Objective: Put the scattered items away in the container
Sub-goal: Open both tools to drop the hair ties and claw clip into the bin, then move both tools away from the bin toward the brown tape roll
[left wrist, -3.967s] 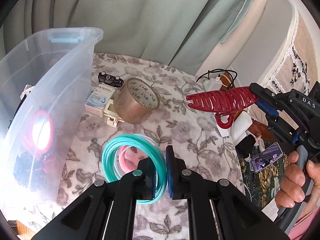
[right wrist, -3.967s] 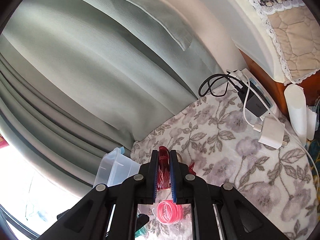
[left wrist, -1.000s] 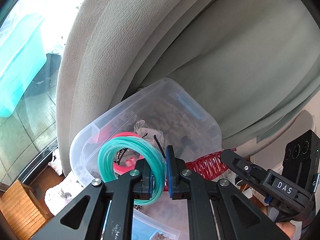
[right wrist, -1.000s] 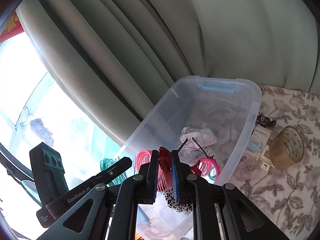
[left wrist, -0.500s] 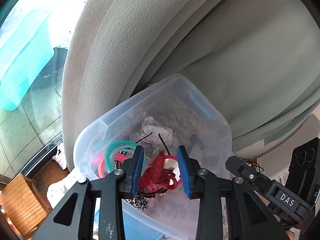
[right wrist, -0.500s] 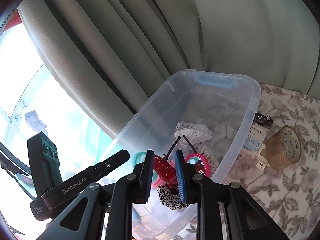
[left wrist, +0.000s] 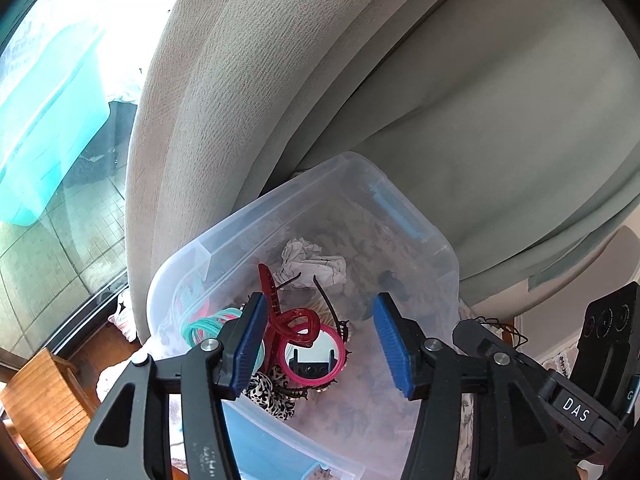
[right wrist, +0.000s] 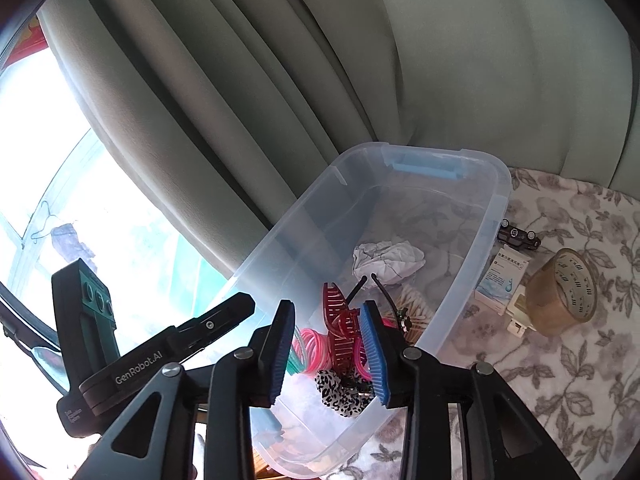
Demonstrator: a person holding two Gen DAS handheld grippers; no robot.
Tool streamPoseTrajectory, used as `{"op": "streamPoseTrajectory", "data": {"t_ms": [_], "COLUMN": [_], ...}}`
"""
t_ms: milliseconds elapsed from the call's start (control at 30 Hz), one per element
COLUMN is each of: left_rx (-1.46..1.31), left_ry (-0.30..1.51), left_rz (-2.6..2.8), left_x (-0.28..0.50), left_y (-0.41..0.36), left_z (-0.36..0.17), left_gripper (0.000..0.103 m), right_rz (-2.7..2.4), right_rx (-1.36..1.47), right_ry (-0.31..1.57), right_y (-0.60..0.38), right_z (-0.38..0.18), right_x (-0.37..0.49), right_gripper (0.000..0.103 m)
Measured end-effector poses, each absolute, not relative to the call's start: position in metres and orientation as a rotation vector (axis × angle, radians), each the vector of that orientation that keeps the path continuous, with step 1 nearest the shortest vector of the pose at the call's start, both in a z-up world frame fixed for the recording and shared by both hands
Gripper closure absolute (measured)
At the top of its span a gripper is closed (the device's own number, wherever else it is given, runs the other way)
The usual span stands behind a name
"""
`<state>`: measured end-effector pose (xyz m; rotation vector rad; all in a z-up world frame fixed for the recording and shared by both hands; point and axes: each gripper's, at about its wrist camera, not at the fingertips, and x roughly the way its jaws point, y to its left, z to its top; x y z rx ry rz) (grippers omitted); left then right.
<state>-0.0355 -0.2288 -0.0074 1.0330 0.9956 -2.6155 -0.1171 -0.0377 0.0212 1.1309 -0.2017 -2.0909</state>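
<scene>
Both grippers hang over the clear plastic container point(left wrist: 272, 200) point(right wrist: 440, 151). My left gripper point(left wrist: 322, 342) has its jaws opening, with nothing pressed between the blue pads. The teal rings point(left wrist: 200, 326) lie inside the container at its left. My right gripper point(right wrist: 327, 346) is also opening. The red claw clip point(right wrist: 340, 332) point(left wrist: 288, 316) lies loose in the container below it, free of the pads. Under them lie pink rings point(right wrist: 312, 344), a pink round mirror point(left wrist: 314, 354), a leopard scrunchie point(right wrist: 336, 392) and crumpled white paper point(right wrist: 388, 260).
On the floral cloth right of the container sit a brown tape roll point(right wrist: 560, 292), a white and blue medicine box point(right wrist: 500, 280), a white plug point(right wrist: 520, 312) and a small black object point(right wrist: 518, 236). Grey-green curtains hang behind. A window is at the left.
Both grippers have opened over the container. The teal rings dropped out of the left one and the red claw clip out of the right one, and both now lie inside.
</scene>
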Motion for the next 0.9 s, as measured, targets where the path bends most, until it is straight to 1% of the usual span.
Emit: {"op": "streamPoseTrajectory", "data": {"t_ms": [33, 200, 300, 600, 900], "left_rx": [1.032, 1.028, 1.024, 1.021, 1.021], "left_ry": [0.993, 0.976, 0.965, 0.904, 0.82], "left_rz": [-2.615, -2.616, -2.622, -2.635, -2.671], "left_x": [-0.039, -0.042, -0.04, -0.036, -0.037], "left_y": [-0.227, -0.222, -0.22, -0.207, -0.181], "left_z": [-0.009, -0.008, -0.004, 0.011, 0.027], "left_gripper": [0.045, 0.043, 0.039, 0.037, 0.037], "right_rz": [-2.093, -2.108, -2.118, -2.142, -2.185], "right_rx": [1.129, 1.115, 1.106, 1.077, 1.05], "right_ry": [-0.203, -0.217, -0.239, -0.304, -0.402], "right_y": [-0.037, -0.029, -0.023, -0.002, 0.037], "right_z": [0.022, 0.026, 0.028, 0.034, 0.038], "right_x": [-0.116, -0.112, -0.111, -0.105, -0.102], "right_gripper": [0.062, 0.049, 0.044, 0.037, 0.034]}}
